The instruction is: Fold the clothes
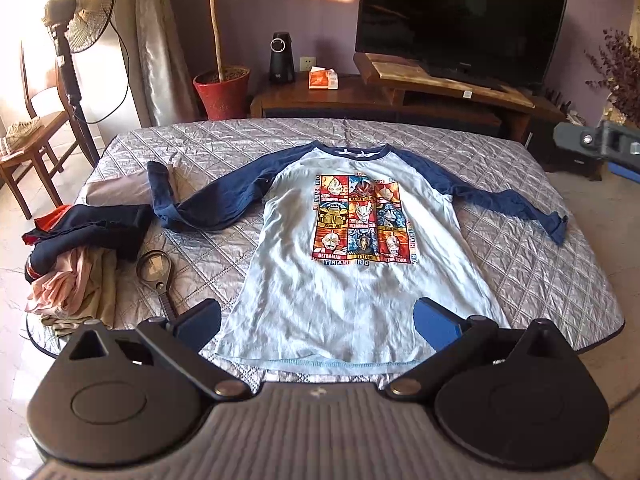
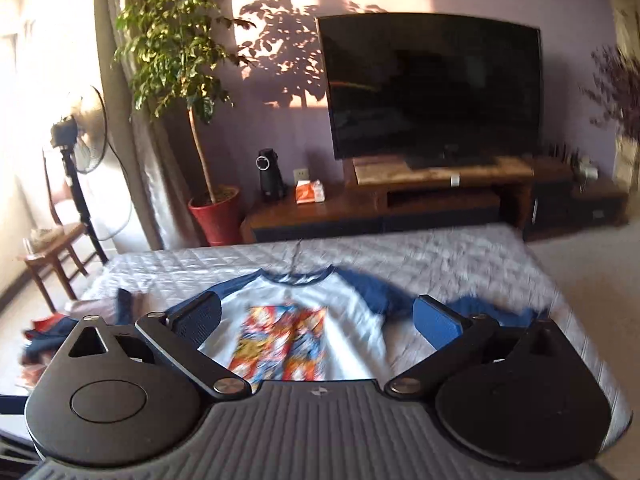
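Looking along your left gripper (image 1: 318, 326): jaws spread, empty, shirt (image 1: 352, 240) flat ahead, hem nearest, sleeves out, ready for folding; clothes pile (image 1: 80, 256) to its left. Right gripper (image 2: 318, 324): spread, empty, above the blurred shirt.

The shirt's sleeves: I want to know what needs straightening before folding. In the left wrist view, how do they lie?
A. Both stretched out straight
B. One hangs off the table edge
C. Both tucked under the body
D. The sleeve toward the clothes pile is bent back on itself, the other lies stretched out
D: the sleeve nearest the clothes pile doubles back at the cuff, while the other sleeve of the shirt runs outward across the quilted cover.
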{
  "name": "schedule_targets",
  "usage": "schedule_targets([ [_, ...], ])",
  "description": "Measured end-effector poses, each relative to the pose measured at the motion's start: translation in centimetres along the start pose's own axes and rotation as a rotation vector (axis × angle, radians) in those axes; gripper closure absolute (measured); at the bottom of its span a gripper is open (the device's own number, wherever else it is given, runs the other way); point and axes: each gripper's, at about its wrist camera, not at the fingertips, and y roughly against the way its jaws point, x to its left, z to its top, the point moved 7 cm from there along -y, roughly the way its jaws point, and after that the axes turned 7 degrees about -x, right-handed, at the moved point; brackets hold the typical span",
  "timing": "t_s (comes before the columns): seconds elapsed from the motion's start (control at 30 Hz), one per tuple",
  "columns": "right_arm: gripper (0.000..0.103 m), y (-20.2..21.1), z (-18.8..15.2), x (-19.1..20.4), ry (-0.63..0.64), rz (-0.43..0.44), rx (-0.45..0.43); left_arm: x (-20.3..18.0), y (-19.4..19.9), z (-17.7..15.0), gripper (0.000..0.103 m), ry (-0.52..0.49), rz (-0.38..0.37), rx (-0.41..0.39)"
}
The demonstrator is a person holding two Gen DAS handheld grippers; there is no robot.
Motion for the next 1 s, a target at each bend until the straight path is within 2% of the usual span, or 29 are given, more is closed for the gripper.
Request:
schedule_targets([
  [0.07, 0.000, -3.6, 0.6, -1.7, 0.044, -0.045, 0.028, 0.6, -1.7, 0.2, 0.001, 0.010, 0.006, 0.010],
  [0.17, 0.000, -9.7, 0.8, -4.1, 0.039, -0.079, 0.087, 1.7, -4.9, 0.4, 0.001, 0.032, 0.011, 0.034],
  [0.3, 0.000, -17.9, 0.9, -5.3, 0.086, -0.080, 0.128, 2.4, -9.2, 0.7, 0.001, 0.053, 0.014, 0.066],
  [0.4, 0.000, -24.2, 0.9, -6.1, 0.062, -0.015, 0.172, 2.6, -12.3, 1.0, 0.001, 0.062, 0.016, 0.083],
  [0.57, 0.002, -33.7, -0.7, -7.6, 0.058, 0.020, 0.260, 2.2, -16.1, 1.7, 0.001, 0.059, 0.014, 0.077],
  [0.7, 0.004, -39.4, -3.4, -7.9, 0.136, 0.021, 0.322, 2.0, -18.5, 1.5, 0.001, 0.112, 0.020, 0.070],
  [0.8, 0.016, -42.9, -5.1, -7.5, 0.219, 0.036, 0.348, 2.1, -20.3, 0.7, 0.001, 0.157, 0.016, 0.095],
  [0.83, 0.022, -43.8, -5.4, -7.4, 0.222, 0.042, 0.353, 2.1, -20.7, 0.4, 0.001, 0.167, 0.010, 0.104],
  [0.87, 0.023, -44.8, -5.7, -7.4, 0.225, 0.047, 0.359, 2.1, -21.0, 0.1, 0.001, 0.171, 0.007, 0.111],
  [1.0, 0.023, -48.0, -7.3, -7.6, 0.179, 0.091, 0.419, 2.2, -21.3, -0.1, 0.001, 0.152, 0.014, 0.107],
])
